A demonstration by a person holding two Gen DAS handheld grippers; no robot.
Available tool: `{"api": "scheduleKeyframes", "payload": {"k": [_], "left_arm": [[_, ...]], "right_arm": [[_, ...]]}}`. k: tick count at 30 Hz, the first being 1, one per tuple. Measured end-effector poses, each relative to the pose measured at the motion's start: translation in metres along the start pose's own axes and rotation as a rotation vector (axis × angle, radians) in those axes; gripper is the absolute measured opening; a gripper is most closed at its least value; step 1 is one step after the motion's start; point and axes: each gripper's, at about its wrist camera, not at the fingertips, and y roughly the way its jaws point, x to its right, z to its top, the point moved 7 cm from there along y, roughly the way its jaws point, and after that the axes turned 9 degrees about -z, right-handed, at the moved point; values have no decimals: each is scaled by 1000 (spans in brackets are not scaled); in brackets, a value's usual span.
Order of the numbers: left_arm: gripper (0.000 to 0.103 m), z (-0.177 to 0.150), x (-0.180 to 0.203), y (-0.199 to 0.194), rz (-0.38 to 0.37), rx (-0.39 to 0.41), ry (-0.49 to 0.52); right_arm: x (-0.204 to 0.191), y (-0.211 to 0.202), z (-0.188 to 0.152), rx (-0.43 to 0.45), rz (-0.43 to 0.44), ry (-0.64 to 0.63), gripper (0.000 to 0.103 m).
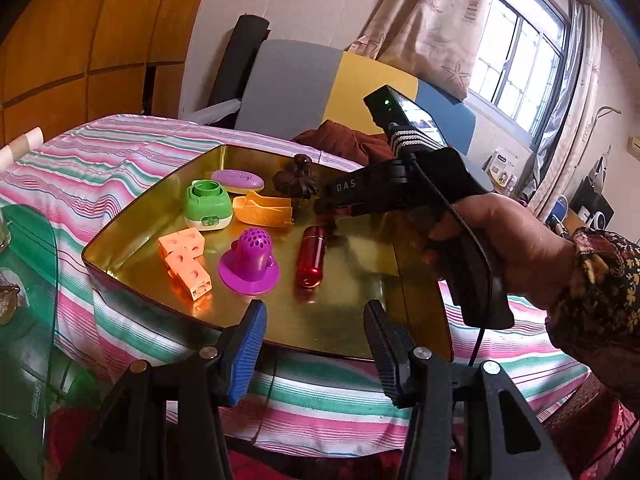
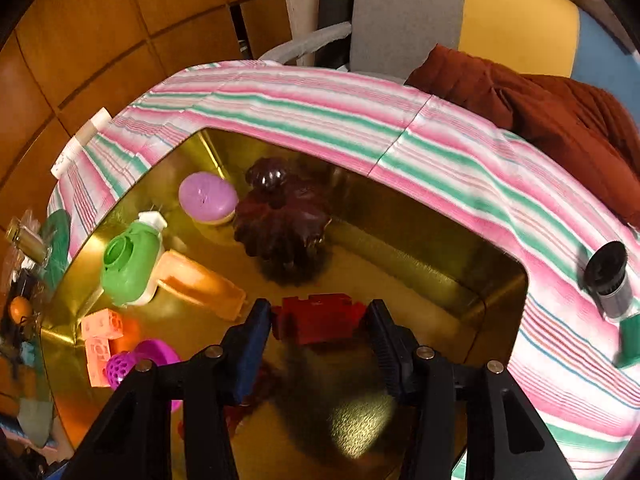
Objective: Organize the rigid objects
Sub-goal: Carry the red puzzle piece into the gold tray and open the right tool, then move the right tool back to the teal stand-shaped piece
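A gold metal tray [image 1: 132, 236] is seen resting on a pink, green and white striped cloth [image 1: 100, 152], and most of the rigid objects are gathered in it. Toward its far left side a green and white container [image 1: 207, 206] is set beside a lilac oval piece [image 1: 238, 180] and an orange scoop-shaped piece [image 1: 266, 210]. Nearer the front, joined orange blocks [image 1: 186, 262], a purple perforated cap with a wide brim [image 1: 249, 266] and a red metallic cylinder [image 1: 311, 258] are laid out side by side. A dark brown carved figure [image 2: 280, 220] is placed near the far wall of the tray. The left gripper [image 1: 316, 344] is held above the tray's near edge with its jaws parted and nothing between them. The right gripper [image 2: 320, 344], gripped by a hand [image 1: 504, 248] with a floral sleeve, is pointed down into the tray; a red block [image 2: 320, 318] is seen between its fingers, but the picture is blurred there, so whether the pads press on the block or stand just clear of it cannot be told. Outside the tray, on the cloth to the right, a black and grey cylinder [image 2: 608, 280] is lying next to a green object [image 2: 632, 340], and a rust-brown garment [image 2: 540, 108] is heaped at the far edge.
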Motion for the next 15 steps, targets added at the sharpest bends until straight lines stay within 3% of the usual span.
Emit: {"api": "scheduleKeyframes", "payload": {"k": [1,8,15], "left_arm": [[51,0,1,0,-3,2,2],[51,0,7,1,0,3,24],[51,-1,25,0,2,4,97]], "right_arm": [[2,-4,1,16,3,13,61],[24,-49,-8,147,13,77,62],[64,-69,-24,164,-6,153,67]]}}
